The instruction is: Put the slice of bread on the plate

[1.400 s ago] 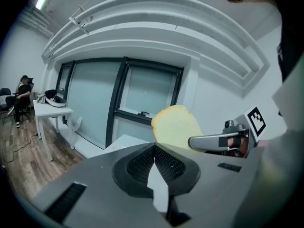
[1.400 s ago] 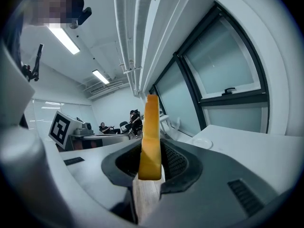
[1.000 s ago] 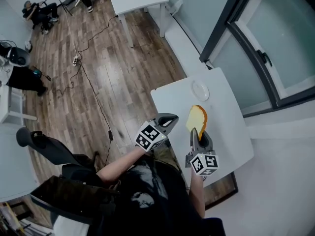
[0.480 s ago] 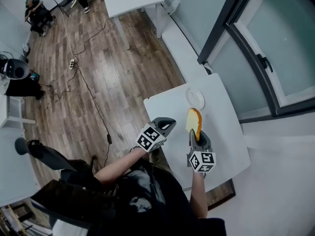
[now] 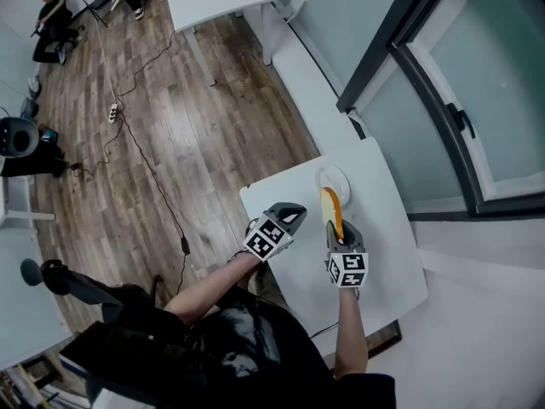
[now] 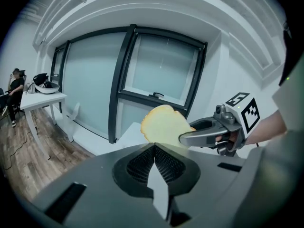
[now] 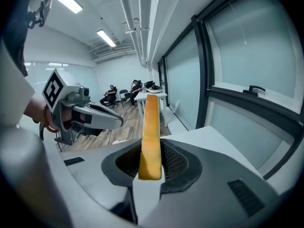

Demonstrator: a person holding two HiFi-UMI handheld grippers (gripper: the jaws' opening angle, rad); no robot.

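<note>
- Slice of bread: pale yellow face, golden-orange crust.
- Plate: plain white, at twelve o'clock from the bread in the head view.
- Table: plain white, no pattern.
- Left gripper and right gripper: grey bodies with black meshed pads. Their marker cubes carry black-and-white squares.
- Floor: brown wood planks, mixed light and dark, at ten o'clock from the table.
- Window frame: dark grey around pale blue-green glass, at one o'clock.

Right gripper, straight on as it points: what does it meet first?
Likely the plate, which lies just past the slice of bread held in the right gripper in the head view. The bread's far edge would touch first; its height over the table is unclear.
</note>
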